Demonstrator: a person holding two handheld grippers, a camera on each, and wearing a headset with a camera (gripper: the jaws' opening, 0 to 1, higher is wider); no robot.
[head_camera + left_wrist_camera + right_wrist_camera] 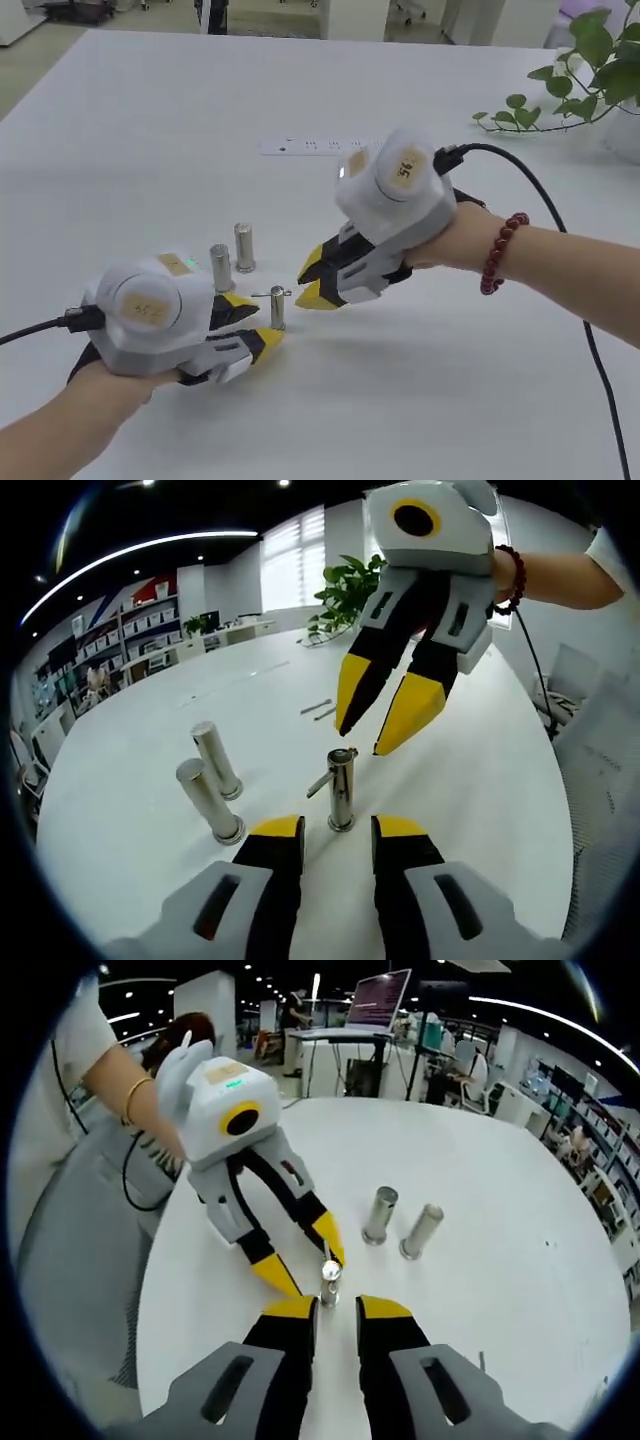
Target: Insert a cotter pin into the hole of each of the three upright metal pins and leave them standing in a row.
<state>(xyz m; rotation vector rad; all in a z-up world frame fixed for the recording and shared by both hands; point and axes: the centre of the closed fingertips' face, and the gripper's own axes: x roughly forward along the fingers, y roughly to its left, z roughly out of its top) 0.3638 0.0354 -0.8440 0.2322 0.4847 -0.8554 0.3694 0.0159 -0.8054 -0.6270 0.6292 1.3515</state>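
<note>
Three upright metal pins stand on the white table. The nearest pin has a cotter pin sticking out of its top. The two other pins stand bare behind it. My left gripper is open, its jaws on either side of the nearest pin's base without touching. My right gripper is open and empty just right of that pin's top. Two loose cotter pins lie farther back.
A white power strip lies at mid-table behind the pins. A leafy plant stands at the far right corner. A black cable runs from the right gripper over the person's forearm.
</note>
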